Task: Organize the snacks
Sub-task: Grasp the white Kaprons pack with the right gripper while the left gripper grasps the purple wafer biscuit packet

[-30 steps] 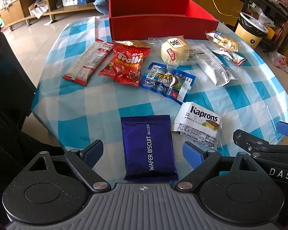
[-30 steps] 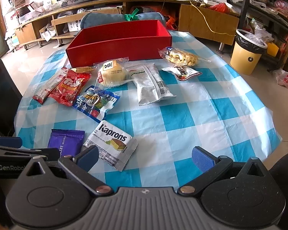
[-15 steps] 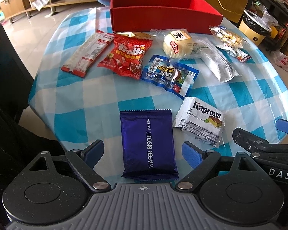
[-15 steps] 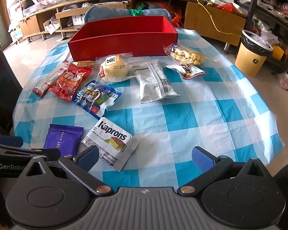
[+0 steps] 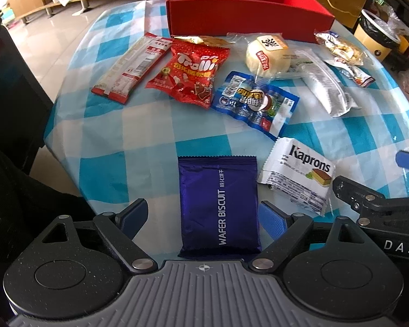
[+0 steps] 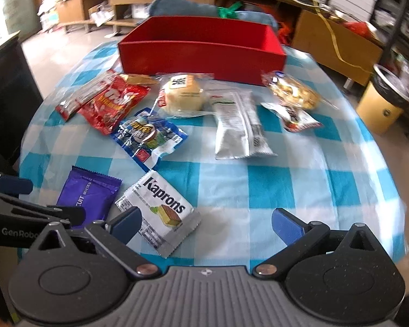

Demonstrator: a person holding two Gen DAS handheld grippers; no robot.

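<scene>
The left gripper (image 5: 203, 216) is tilted steeply down over the near edge of the blue-and-white checked tablecloth (image 5: 139, 136), jaws spread wide and empty. The flat purple foil wafer biscuit packet (image 5: 219, 207) lies lengthwise between its fingers, close to the right blue pad and well clear of the left, untouched by either; this alignment suits a pinch across the packet's short width. The right gripper (image 6: 207, 224) is also released and empty, angled down, with its left finger over the corner of the white Kaprons wafer packet (image 6: 158, 209), which lies just beside the purple one. Whether that pad touches the packet cannot be told. Beyond both tools, the remaining loose snacks lie in a row in front of the long red cardboard box (image 5: 248, 13), at the far edge, the probable destination. Nothing is seen in the box; its floor is hidden.
</scene>
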